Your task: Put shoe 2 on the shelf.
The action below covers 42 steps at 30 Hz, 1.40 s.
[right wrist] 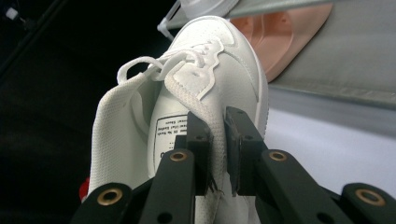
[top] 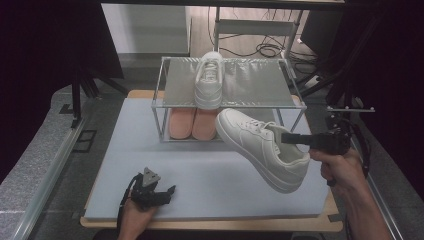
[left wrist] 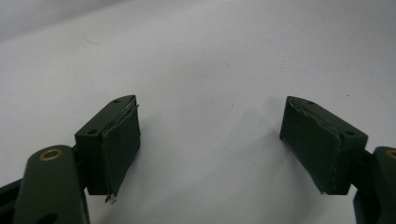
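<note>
While right gripper (top: 292,138) fingers clamp white sneaker (top: 260,147) above grey mat (top: 200,185), left gripper (top: 150,192) fingers spread, empty

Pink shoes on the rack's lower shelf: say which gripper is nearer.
Right. The right gripper holds the white shoe beside the pink shoes; the left gripper rests at the mat's near edge.

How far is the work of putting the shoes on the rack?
Done: one white shoe stands on the top shelf of the rack, and a pink pair sits below. In hand: the right gripper holds the second white shoe in the air. Left: placing it. The left gripper is open and empty.
</note>
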Available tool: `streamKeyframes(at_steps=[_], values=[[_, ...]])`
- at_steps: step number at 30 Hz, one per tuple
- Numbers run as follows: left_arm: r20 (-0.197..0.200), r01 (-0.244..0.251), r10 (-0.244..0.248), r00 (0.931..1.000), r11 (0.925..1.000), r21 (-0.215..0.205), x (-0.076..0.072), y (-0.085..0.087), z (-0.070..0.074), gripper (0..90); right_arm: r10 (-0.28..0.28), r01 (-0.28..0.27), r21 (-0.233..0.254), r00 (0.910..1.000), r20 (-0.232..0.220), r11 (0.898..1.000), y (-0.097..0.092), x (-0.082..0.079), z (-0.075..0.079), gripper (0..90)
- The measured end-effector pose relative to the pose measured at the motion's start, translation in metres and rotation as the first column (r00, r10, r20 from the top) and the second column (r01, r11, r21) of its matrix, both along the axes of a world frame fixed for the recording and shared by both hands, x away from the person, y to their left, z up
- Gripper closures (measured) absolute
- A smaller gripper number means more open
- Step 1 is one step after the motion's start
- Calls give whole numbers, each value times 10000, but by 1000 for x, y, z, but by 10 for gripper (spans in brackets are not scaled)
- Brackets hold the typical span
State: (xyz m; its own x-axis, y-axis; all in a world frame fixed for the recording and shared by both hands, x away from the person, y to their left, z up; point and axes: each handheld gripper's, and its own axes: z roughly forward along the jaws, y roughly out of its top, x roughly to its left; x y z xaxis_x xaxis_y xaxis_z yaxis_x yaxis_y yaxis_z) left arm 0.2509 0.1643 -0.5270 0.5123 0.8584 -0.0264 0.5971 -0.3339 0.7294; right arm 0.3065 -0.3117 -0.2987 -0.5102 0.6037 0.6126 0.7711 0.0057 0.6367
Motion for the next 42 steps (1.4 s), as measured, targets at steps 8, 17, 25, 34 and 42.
streamKeyframes(at_steps=[8, 17, 25, 34, 42], values=[[-10, 19, -19, 10000, 10000, 37, 0, 0, 0, 201, -618, 615, 166, 9979, 192, 9980, -12, 6, 13, 807], [-14, 19, -19, 10000, 10000, 31, 0, 0, 0, 201, -1488, 1486, 100, 9882, 351, 9889, -13, 23, 21, 808], [-26, 11, -11, 10000, 10000, 12, 0, 0, 0, 201, -2227, 2227, 28, 9744, 308, 9749, -2, 47, 23, 808], [-13, 8, -8, 10000, 10000, -4, 0, 0, 0, 201, -3111, 3110, 107, 9502, 199, 9504, 16, 78, 20, 807], [2, 6, -6, 10000, 10000, -7, 0, 0, 0, 201, -3752, 3757, -89, 9264, 308, 9267, 34, 102, 18, 805]])
